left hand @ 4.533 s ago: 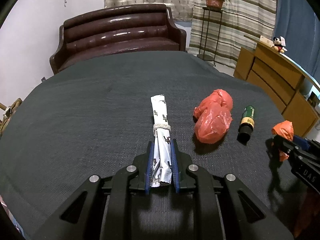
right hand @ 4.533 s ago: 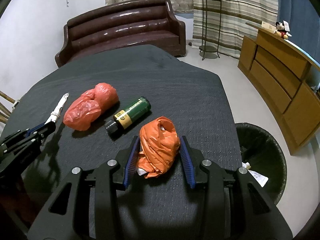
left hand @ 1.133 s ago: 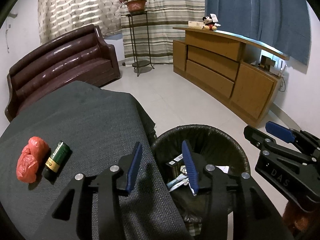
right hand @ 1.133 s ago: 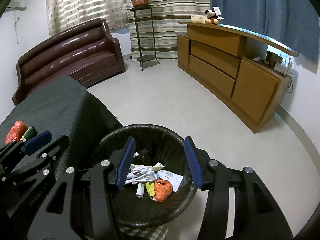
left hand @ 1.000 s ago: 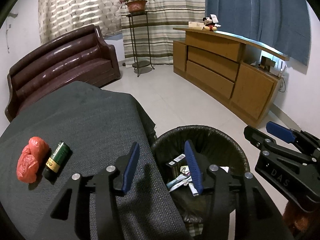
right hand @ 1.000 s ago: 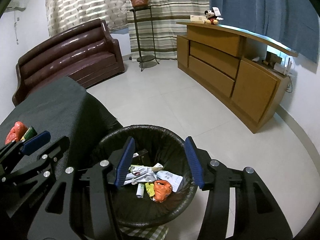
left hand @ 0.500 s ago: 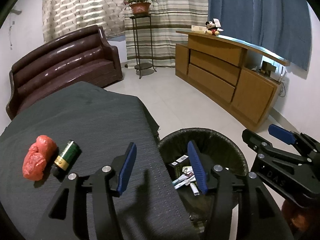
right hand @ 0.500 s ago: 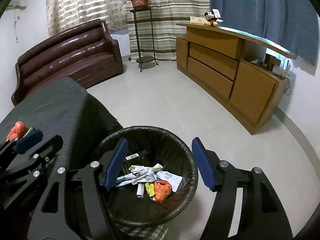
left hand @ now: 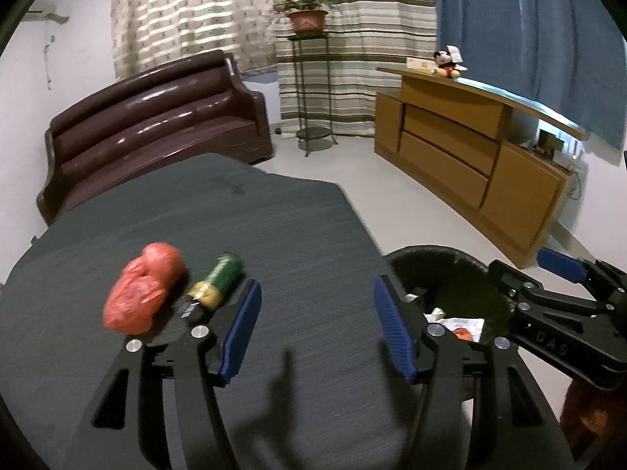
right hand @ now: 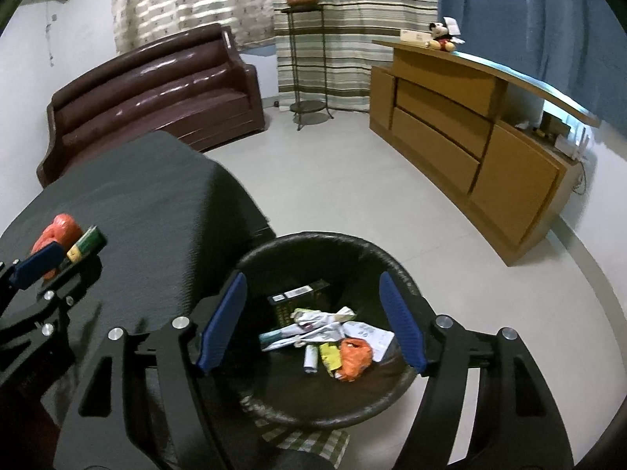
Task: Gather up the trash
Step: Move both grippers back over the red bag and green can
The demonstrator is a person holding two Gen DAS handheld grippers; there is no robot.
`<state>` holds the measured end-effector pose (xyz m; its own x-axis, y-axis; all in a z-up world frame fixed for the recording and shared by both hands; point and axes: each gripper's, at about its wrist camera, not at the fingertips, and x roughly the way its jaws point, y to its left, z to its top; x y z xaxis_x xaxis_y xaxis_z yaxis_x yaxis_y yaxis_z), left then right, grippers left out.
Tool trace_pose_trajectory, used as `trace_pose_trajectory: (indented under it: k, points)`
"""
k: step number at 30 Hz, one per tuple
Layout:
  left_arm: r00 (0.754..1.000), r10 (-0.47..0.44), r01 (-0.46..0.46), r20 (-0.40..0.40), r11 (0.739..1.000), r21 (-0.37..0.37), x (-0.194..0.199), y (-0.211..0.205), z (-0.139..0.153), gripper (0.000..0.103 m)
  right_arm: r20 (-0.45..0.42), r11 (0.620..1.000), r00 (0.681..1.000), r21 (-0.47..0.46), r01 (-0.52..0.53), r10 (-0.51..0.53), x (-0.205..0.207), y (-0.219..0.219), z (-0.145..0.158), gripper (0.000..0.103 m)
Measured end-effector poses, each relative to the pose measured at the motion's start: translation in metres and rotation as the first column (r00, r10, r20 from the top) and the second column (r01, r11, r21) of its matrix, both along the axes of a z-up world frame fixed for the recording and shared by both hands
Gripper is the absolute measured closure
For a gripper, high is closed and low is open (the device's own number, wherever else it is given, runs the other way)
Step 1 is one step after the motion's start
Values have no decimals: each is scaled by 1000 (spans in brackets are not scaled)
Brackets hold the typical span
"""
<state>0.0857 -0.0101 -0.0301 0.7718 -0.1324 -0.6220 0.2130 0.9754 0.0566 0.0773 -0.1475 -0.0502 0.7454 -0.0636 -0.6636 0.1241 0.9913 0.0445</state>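
A red plastic bag [left hand: 143,288] and a green bottle [left hand: 217,280] lie side by side on the dark grey table [left hand: 274,227]. My left gripper [left hand: 315,331] hovers over the table's right part, jaws opening, nothing between them. My right gripper [right hand: 311,319] hangs above the black trash bin [right hand: 376,258], jaws opening and empty. In the bin lie an orange bag [right hand: 352,358], crumpled paper [right hand: 313,325] and wrappers. The right wrist view also shows the red bag [right hand: 58,229] and green bottle [right hand: 88,243] at far left, behind the left gripper's fingers [right hand: 33,264].
A brown leather sofa [left hand: 153,125] stands behind the table. A wooden sideboard [left hand: 470,164] with a plush toy [left hand: 444,64] runs along the right wall. A plant stand [left hand: 305,90] is by the striped curtains. The bin's rim [left hand: 443,252] sits at the table's right edge on pale floor.
Both grippers have opened wider. The left gripper has swung left from over the bin to over the table, toward the red bag and bottle. The right gripper has shifted slightly, still above the bin.
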Motion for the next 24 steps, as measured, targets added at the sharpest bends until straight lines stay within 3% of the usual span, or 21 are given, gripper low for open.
trace_pose_trajectory:
  k: [12,24]
  points:
    - [990,143,-143,2,990,-6,-11,81,5,41,-9,993,993,-8,-120,120,2,61,6,34]
    - [959,282,-282,-11,959,-5,-16,157,2,40,-23,973,972,-5,-232,232,14,143,7,34]
